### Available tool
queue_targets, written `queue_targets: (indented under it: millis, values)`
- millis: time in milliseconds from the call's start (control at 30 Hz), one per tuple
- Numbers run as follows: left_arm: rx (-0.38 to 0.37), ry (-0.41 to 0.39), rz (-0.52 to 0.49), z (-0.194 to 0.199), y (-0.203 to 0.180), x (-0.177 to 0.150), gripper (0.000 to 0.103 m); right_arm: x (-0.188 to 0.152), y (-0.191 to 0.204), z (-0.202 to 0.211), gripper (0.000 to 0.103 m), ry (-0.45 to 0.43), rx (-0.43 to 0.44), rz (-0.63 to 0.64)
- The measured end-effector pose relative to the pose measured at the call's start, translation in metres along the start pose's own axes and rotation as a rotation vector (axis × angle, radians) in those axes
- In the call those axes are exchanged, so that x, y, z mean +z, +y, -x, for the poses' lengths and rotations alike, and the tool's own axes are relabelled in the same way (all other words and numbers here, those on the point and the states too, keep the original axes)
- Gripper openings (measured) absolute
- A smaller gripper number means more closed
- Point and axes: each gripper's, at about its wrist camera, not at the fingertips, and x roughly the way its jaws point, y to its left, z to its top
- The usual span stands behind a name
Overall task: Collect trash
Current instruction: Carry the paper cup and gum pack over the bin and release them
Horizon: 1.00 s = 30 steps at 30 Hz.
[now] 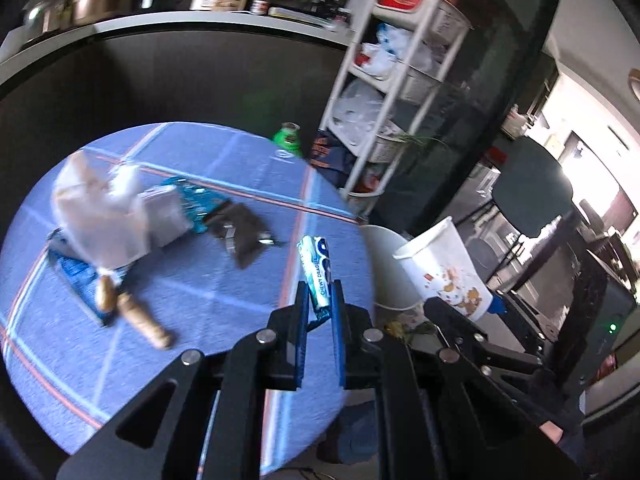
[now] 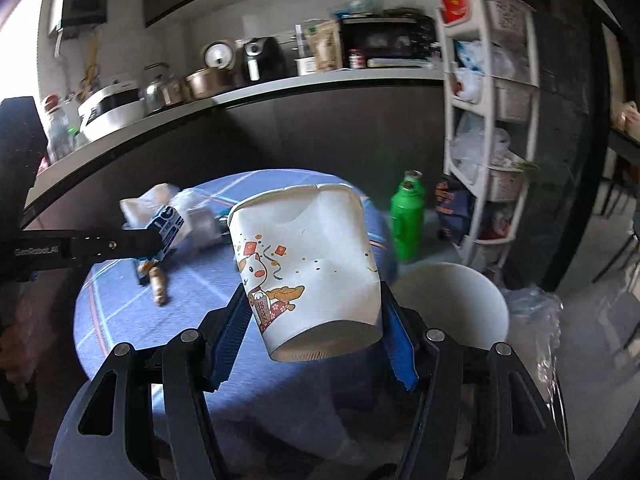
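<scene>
My left gripper (image 1: 320, 298) is shut on a blue and white candy wrapper (image 1: 317, 270), held upright above the right edge of the round blue table (image 1: 192, 304). My right gripper (image 2: 314, 316) is shut on a dented white paper cup (image 2: 308, 268) with cartoon prints, tilted and lifted over the table's edge. That cup (image 1: 444, 268) also shows in the left wrist view, beside the white trash bin (image 1: 384, 256). The bin (image 2: 452, 304) stands on the floor just right of the cup. The left gripper (image 2: 160, 240) with its wrapper (image 2: 170, 226) appears at the left in the right wrist view.
On the table lie a white plastic bag (image 1: 96, 216), a blue packet (image 1: 200, 204), a dark wrapper (image 1: 244, 236) and brown peanut-like pieces (image 1: 144, 320). A green bottle (image 2: 406, 216) stands on the floor by a white shelf rack (image 2: 492, 120). A long counter (image 2: 240, 96) with pots runs behind.
</scene>
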Motion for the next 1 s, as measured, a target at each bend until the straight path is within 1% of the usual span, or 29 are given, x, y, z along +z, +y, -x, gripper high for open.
queue_targets:
  millis: [367,500,633,767,1000]
  values:
    - [-0.111,0.076,-0.092,-0.063,-0.055,0.016,0.012,-0.021,-0.061,-0.01,0.059,0.026,-0.094,-0.137]
    - [-0.142,0.102,-0.129,-0.085,-0.073,0.021,0.012,-0.027,-0.079,-0.018,0.059,0.039,-0.123,-0.157]
    - [-0.161,0.132,-0.163,-0.111,-0.09,0.028,0.012,-0.033,-0.096,-0.033,0.059,0.057,-0.138,-0.183]
    - [-0.166,0.165,-0.196,-0.141,-0.104,0.033,0.012,-0.036,-0.112,-0.05,0.059,0.077,-0.166,-0.171]
    - [-0.163,0.228,-0.228,-0.19,-0.115,0.037,0.012,-0.04,-0.14,-0.081,0.059,0.121,-0.193,-0.156]
